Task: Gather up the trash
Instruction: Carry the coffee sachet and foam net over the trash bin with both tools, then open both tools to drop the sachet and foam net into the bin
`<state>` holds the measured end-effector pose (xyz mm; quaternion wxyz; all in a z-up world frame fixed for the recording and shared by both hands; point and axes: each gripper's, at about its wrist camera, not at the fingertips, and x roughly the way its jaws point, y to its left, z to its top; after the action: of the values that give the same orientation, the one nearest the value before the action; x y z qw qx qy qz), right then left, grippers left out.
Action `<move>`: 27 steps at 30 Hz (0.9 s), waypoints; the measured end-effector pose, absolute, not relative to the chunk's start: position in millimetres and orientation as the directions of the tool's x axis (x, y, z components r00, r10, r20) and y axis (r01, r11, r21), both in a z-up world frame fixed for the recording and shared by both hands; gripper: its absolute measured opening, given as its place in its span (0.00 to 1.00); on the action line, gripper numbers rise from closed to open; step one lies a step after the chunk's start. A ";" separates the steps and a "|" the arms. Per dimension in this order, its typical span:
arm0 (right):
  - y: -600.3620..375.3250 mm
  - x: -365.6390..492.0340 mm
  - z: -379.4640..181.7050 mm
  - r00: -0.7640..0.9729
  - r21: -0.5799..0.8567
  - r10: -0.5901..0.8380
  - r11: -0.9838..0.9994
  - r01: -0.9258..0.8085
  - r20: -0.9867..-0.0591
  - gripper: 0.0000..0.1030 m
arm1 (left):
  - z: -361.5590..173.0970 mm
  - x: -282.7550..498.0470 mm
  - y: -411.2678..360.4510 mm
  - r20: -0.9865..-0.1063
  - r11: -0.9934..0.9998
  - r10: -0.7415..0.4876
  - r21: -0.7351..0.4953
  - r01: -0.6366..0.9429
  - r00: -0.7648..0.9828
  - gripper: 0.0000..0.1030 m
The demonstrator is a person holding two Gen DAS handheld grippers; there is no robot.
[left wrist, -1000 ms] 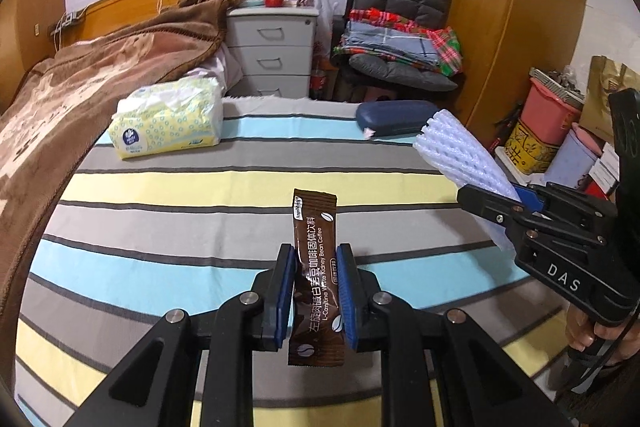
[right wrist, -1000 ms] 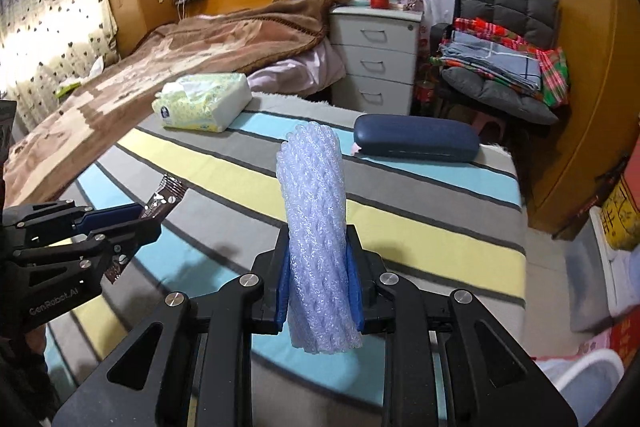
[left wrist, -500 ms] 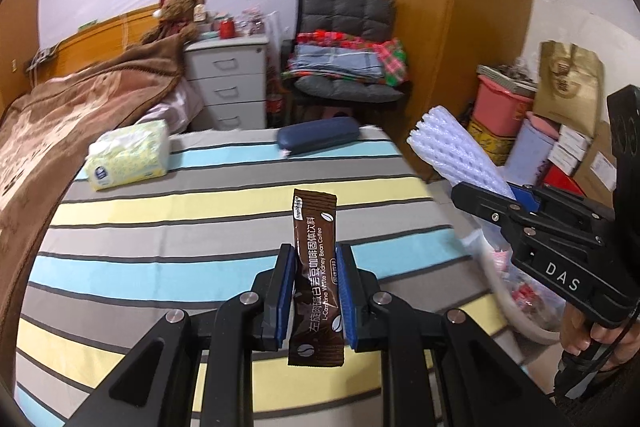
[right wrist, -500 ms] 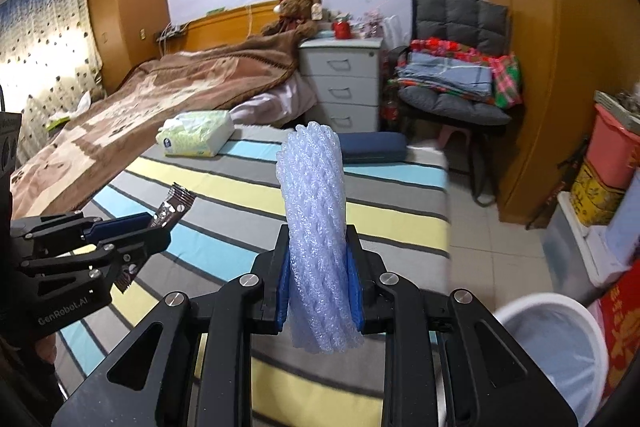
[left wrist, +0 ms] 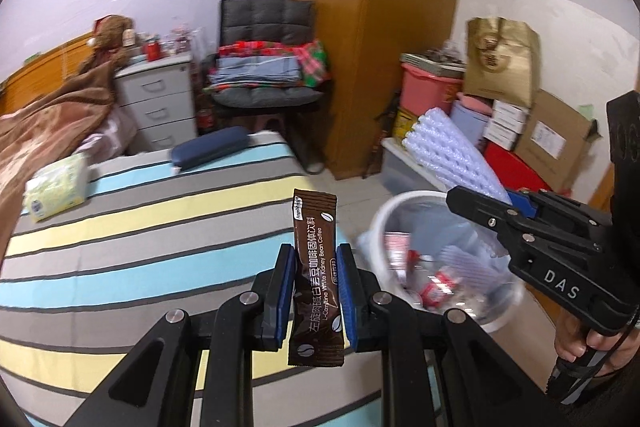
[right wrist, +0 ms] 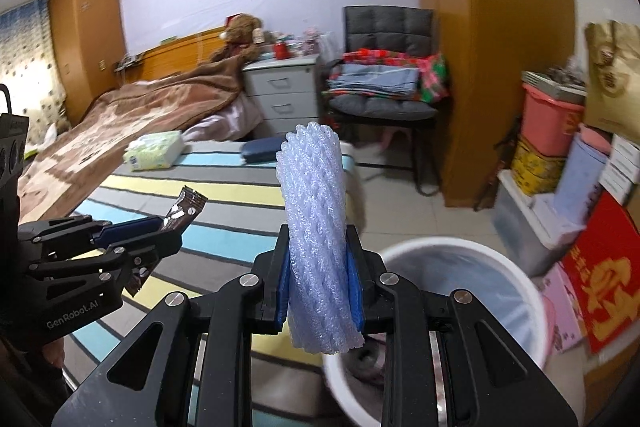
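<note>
My left gripper [left wrist: 315,267] is shut on a brown coffee sachet [left wrist: 317,259], held upright above the striped bed's right edge. My right gripper [right wrist: 318,267] is shut on a roll of white foam netting [right wrist: 314,211]. The right gripper also shows in the left wrist view [left wrist: 516,211] with the netting [left wrist: 452,155], over a white trash bin [left wrist: 384,215] that holds several wrappers. In the right wrist view the bin [right wrist: 532,291] sits just below and right of the netting, and the left gripper [right wrist: 168,227] with the sachet [right wrist: 186,209] is at the left.
A striped bed [left wrist: 140,227] carries a tissue pack [left wrist: 56,187] and a dark blue case [left wrist: 210,149]. A chair with folded clothes [left wrist: 268,75], a white drawer unit [left wrist: 160,99], a wooden wardrobe [left wrist: 380,27] and stacked boxes and tubs [left wrist: 504,107] stand behind.
Both grippers have swung right, away from the bed and towards the floor. The trash bin has come fully into view below the right gripper. Both still hold their items.
</note>
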<state>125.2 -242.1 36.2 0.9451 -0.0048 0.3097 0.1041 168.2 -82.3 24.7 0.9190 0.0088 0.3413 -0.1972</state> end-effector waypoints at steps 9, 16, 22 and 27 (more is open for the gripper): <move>-289.7 112.7 19.2 0.773 0.051 0.056 0.998 -0.031 -0.631 0.24 | 5.3 162.2 -151.5 -0.661 0.871 -0.434 -0.135 0.472 0.612 0.21; -313.1 111.8 -1.0 0.728 0.043 -0.003 0.998 0.044 -0.686 0.24 | -8.8 164.8 -190.8 -0.686 0.848 -0.453 -0.135 0.513 0.570 0.21; -326.1 111.7 -13.6 0.693 0.052 -0.013 0.996 0.072 -0.721 0.24 | -22.8 171.8 -214.4 -0.707 0.840 -0.451 -0.131 0.526 0.544 0.21; -333.8 112.7 -19.3 0.675 0.047 -0.023 0.995 0.086 -0.737 0.24 | -32.1 178.0 -222.1 -0.724 0.839 -0.447 -0.136 0.527 0.526 0.21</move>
<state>112.7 -333.8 -19.3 0.9144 0.0388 0.4019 -0.0299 178.0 -222.1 -32.1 0.8720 0.0499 0.3989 -0.2793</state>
